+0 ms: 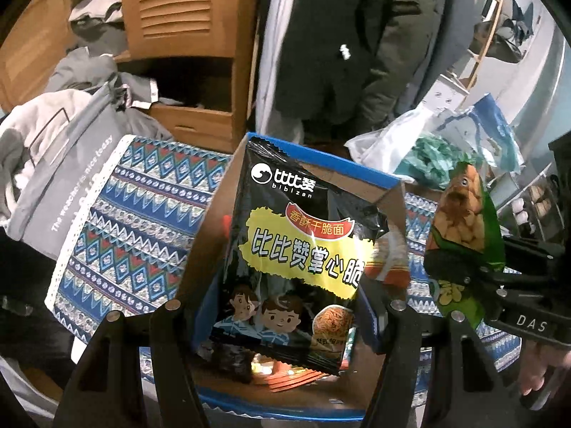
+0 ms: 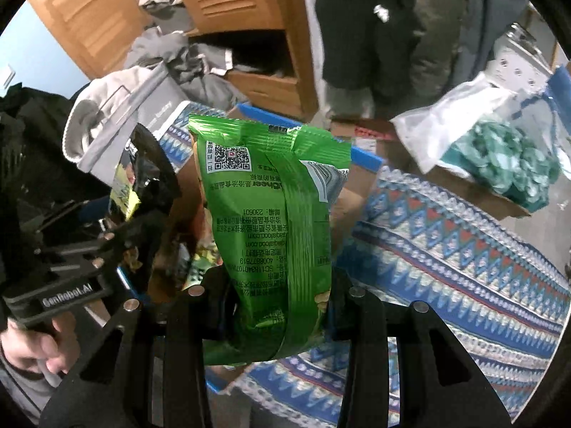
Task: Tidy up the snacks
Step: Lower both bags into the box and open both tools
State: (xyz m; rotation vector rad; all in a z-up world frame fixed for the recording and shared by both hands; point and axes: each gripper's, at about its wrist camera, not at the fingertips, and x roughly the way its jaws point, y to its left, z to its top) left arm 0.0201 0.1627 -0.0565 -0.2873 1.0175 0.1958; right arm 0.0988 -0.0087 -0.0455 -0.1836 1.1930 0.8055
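Note:
In the left wrist view a black noodle-snack bag (image 1: 292, 267) with a yellow label stands tilted in a cardboard box with a blue rim (image 1: 360, 167). My left gripper (image 1: 282, 324) is wide open around the bag's lower part, its fingers (image 1: 171, 356) apart from it. Other snack packets (image 1: 389, 260) lie in the box. My right gripper (image 2: 273, 306) is shut on a green snack bag (image 2: 271, 221) and holds it upright above the box's edge. It also shows in the left wrist view (image 1: 464, 228), to the right of the box.
The box sits on a blue patterned cloth (image 1: 135, 221). A grey bag (image 1: 64, 178) and clothes lie at the left. A clear plastic bag with teal contents (image 2: 499, 153) lies at the right. A wooden cabinet (image 1: 189, 35) and a standing person (image 1: 357, 42) are behind.

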